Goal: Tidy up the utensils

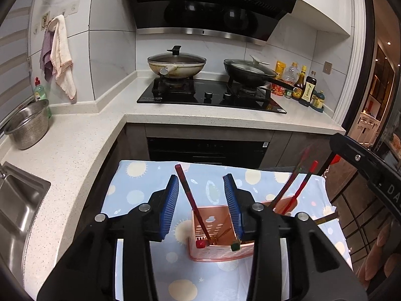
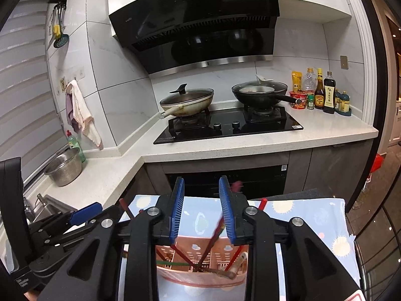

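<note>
Hovering over a pink perforated utensil holder (image 1: 220, 235), the left gripper (image 1: 202, 205) has its blue-padded jaws parted, pressing on nothing; a red chopstick (image 1: 191, 202) leans up through the gap between them, its lower end down in the holder, seemingly clear of both pads. Beyond the right-hand jaw, more red chopsticks (image 1: 299, 189) slant out of the same holder. The right gripper (image 2: 201, 208) likewise has its jaws apart; a blurred red chopstick (image 2: 217, 228) runs up between them close to the right-hand pad, and whether it touches that pad cannot be told. Below these jaws the holder (image 2: 200, 271) shows several sticks crossing inside it. It stands on a blue cloth (image 1: 140, 190) printed with suns and planets, spread over the worktop beneath both grippers
</note>
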Motion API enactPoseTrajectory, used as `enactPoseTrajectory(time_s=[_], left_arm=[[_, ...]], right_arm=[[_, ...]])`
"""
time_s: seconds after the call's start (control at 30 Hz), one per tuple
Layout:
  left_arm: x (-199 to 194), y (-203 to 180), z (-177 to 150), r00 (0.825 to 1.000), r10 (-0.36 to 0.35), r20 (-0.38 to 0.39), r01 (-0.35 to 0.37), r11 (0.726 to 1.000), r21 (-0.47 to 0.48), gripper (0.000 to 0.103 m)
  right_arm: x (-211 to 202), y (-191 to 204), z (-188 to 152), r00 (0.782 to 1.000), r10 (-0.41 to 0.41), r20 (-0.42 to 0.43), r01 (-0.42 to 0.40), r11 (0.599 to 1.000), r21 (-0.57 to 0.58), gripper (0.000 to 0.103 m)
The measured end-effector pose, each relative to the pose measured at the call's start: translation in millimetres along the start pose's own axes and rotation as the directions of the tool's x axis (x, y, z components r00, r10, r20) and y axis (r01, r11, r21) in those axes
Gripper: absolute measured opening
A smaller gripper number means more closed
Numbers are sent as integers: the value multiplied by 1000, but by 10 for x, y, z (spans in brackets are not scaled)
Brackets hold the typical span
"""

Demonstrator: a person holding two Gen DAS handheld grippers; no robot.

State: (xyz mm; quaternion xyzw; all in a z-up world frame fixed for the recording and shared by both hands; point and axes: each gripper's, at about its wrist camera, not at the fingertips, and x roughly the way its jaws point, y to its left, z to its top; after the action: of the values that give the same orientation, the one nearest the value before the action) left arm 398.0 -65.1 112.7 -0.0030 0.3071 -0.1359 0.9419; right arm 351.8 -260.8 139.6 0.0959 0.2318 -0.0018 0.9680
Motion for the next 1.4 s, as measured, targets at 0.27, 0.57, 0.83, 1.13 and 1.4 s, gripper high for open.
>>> enactPoseTrajectory(time_s=[0.27,0.57,0.83,1.13,1.4], left_arm=[[-230,4,-90,1000,10,14,-10,1000,-1,37],[-564,-52,-410,1000,27,-1,-27,1000,0,42],[-851,-166,-762,999,45,-13,-45,999,5,44],[-986,-237,-1121,994,97,-40,-96,995,18,47],[-1102,-257,-1319,993,99,-56,-100,995,-1,54]], right_arm=[[-242,-88,-147,1000,-14,-19,14,1000,5,30],[-591,-73,-571,996,-19,-85,18,1000,-8,35],[-884,45,-1022,991,-32,-132,27,999,-38,35],[-1075,59,-1447,982,-27,-189,26,1000,-8,35],[-1202,48,-1597,978,-42,-203,43,999,3,38]])
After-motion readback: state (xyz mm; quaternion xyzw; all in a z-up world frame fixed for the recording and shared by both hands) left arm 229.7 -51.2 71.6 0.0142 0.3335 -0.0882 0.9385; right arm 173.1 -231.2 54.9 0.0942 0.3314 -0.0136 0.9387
